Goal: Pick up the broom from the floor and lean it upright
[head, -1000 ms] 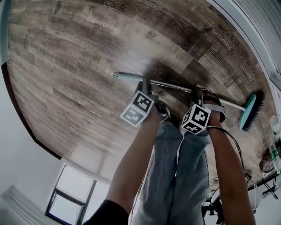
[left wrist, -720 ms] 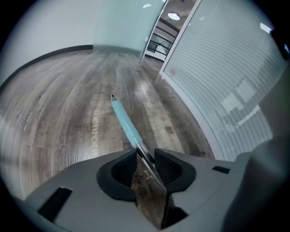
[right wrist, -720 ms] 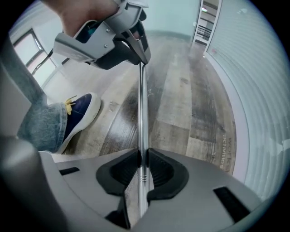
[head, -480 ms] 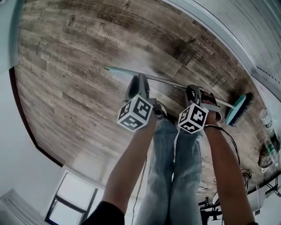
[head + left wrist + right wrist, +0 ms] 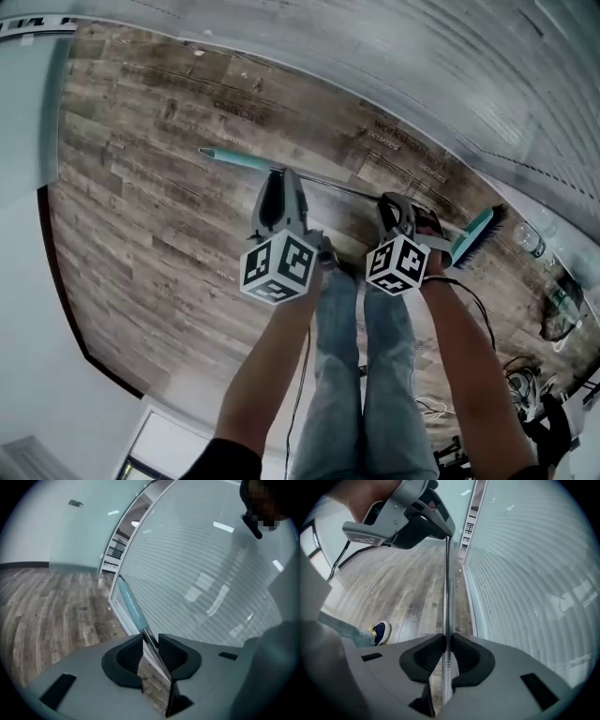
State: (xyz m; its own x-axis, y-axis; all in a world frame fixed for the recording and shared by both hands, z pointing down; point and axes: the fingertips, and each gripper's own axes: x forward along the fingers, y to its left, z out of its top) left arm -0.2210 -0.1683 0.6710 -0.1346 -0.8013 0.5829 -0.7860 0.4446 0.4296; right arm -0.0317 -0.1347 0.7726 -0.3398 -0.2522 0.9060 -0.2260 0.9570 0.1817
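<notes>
Lifting step: left gripper (image 5: 274,184) (jaws just squeezing tighter) and right gripper (image 5: 398,208) are pinching the broom (image 5: 342,187) above the floor (image 5: 141,216). Next: tipping it upright against the wall (image 5: 450,66).

Printed words on the floor (image 5: 141,216) are unreadably blurred.

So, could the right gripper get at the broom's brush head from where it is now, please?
Probably, by regripping: the right gripper is shut on the shaft of the broom, and the brush head sits just beyond it along that shaft, with nothing visible between.
</notes>
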